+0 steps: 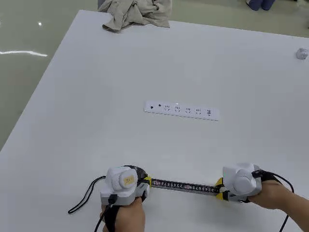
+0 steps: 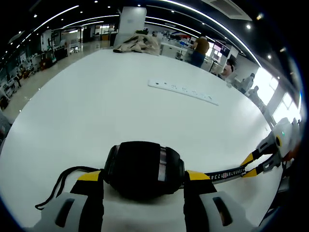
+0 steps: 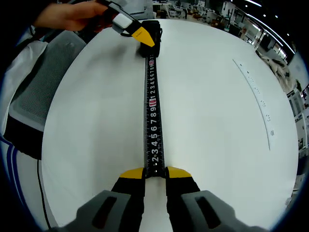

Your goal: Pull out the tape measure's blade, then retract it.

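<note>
At the near left of the table (image 1: 193, 63), a black cord (image 1: 84, 198) trails off to the left of the left gripper (image 1: 143, 185), whose jaws are closed on the sides of the black tape case (image 2: 144, 169), which rests on the tabletop. From the case the blade (image 1: 183, 185) runs straight to the right, low over the table with its numbers facing up, roughly parallel to the near edge. The right gripper (image 1: 219, 188) pinches the blade's free end between its yellow tips, looking back down the blade at the case. That left-to-right axis is what matters now. The blade looks drawn out, so the retract likely calls for the right gripper to travel left along that line towards the case while the left holds firm. A power strip (image 1: 181, 110) lies well beyond, mid-table.
</note>
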Demonstrator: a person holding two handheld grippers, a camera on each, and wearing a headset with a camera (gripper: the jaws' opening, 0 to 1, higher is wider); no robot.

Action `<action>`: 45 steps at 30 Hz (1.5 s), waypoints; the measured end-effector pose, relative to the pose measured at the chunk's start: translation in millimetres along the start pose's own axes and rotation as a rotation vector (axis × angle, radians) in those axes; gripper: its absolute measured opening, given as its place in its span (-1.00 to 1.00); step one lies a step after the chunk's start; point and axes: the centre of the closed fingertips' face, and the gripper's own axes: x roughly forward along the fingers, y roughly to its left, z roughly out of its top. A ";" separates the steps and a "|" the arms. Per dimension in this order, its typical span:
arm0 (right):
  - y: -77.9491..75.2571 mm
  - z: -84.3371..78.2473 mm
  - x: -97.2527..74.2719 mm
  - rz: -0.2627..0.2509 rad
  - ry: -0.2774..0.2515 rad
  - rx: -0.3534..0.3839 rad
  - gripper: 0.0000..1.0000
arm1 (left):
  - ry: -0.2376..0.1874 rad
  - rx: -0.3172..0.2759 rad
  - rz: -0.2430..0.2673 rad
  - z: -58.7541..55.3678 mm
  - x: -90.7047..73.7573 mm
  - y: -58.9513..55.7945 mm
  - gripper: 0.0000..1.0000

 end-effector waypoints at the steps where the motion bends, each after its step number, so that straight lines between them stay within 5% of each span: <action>1: 0.1 0.0 -0.1 0.000 -0.001 -0.001 -0.68 | -0.001 0.003 -0.004 0.2 -0.3 -1.2 0.28; 45: -1.5 10.3 3.9 -0.009 -0.031 0.055 -0.72 | -0.039 0.024 -0.014 1.1 0.1 -0.6 0.21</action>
